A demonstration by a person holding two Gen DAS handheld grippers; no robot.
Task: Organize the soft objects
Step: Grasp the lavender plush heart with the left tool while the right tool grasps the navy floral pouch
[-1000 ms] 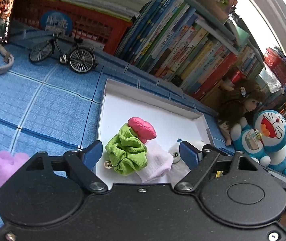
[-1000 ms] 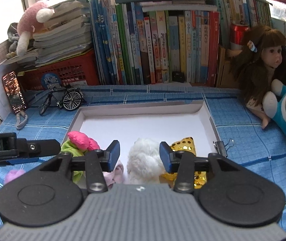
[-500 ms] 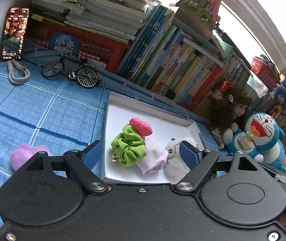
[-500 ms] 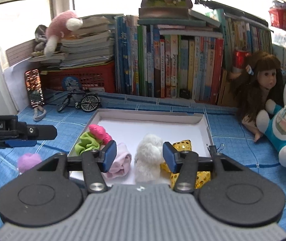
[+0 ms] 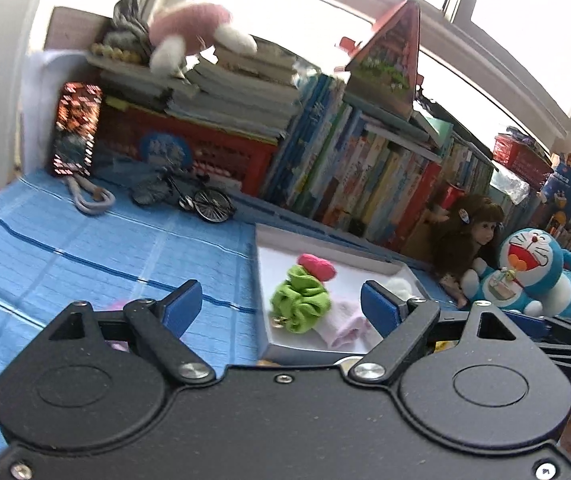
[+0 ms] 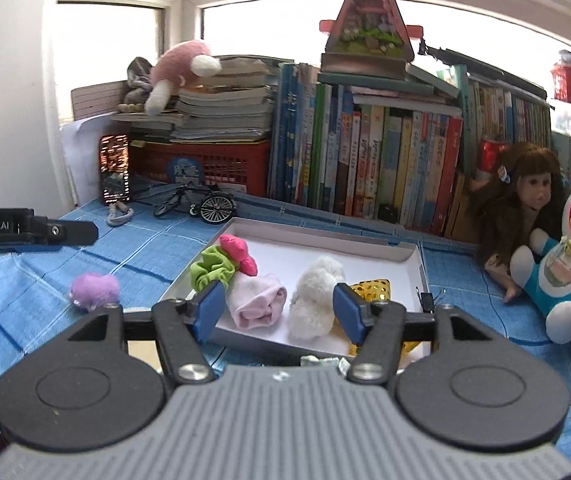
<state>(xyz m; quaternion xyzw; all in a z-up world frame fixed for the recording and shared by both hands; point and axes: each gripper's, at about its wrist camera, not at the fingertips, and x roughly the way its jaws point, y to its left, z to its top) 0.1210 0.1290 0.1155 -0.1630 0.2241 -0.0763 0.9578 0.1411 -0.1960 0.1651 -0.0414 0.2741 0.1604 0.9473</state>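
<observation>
Your left gripper (image 5: 281, 307) and right gripper (image 6: 273, 312) are both spread wide, holding nothing. I'd drop the left one straight over the fuzzy purple heart plush (image 6: 94, 290), a small squashy puff sitting on the blue cloth (image 6: 145, 256) just left of the white tray (image 6: 413, 254).

Soft things in the white tray (image 6: 401, 249)

A green scrunchie (image 6: 210, 267), pink heart (image 6: 239, 253), pink sock (image 6: 259, 304), white fluffy toy (image 6: 317, 298) and gold pouch (image 6: 373, 289) lie in it. A purple heart (image 6: 94, 290) lies outside on the blue cloth (image 6: 45, 280).
</observation>
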